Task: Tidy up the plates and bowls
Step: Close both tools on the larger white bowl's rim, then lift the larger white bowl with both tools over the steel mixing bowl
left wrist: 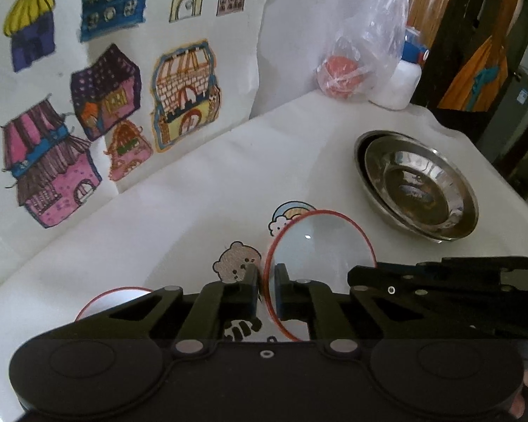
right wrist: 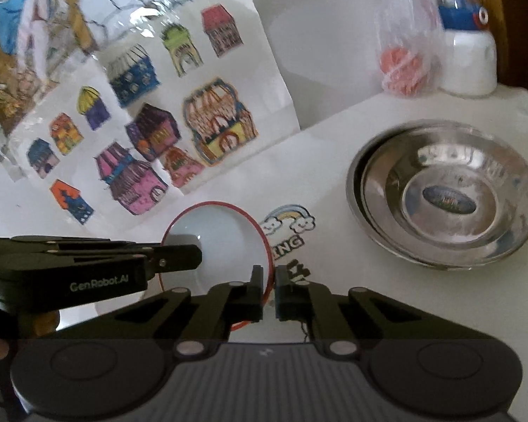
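Both grippers, left gripper [left wrist: 265, 290] and right gripper [right wrist: 269, 290], clamp opposite rims of 1 red-rimmed white ceramic bowl [right wrist: 221, 242], sharing its weight for transfer toward 2 stacked steel plates [right wrist: 443, 193] at frame right.

Each matte black plastic left gripper [left wrist: 266, 286] and right gripper [right wrist: 269, 290] has angular linkage arms, silver round pivot screws, and two circular recesses; one side reads "GenRobot.AI" in pale lettering.

White bowl [left wrist: 320, 246] with red rim, silver steel plates [right wrist: 443, 193], white tablecloth [left wrist: 158, 239] with cartoon prints
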Motion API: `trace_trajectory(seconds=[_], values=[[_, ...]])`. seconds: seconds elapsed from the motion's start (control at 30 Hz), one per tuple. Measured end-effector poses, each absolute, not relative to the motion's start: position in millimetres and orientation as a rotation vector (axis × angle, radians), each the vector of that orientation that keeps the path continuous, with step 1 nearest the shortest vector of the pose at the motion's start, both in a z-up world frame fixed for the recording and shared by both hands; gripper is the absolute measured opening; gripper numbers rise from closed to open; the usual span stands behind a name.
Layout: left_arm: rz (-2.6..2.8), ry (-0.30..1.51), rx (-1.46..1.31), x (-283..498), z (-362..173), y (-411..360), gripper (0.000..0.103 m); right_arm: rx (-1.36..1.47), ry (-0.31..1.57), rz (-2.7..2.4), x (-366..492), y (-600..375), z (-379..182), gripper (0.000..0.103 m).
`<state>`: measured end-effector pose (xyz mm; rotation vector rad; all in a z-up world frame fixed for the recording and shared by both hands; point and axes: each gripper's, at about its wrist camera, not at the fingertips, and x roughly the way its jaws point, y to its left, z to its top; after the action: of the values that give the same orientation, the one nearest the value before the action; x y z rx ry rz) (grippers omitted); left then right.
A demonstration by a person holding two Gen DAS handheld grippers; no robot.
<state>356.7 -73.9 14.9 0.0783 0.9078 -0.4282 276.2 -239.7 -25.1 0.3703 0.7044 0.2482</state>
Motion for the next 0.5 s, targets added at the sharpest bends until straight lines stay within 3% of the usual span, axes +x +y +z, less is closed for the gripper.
trace_trajectory(seconds=[0.5], values=[[-0.409, 0.824, 0.035, 276, 79, -48, 0.008, 0.3, 0.681, 0.33, 192, -208, 36, 0.007]])
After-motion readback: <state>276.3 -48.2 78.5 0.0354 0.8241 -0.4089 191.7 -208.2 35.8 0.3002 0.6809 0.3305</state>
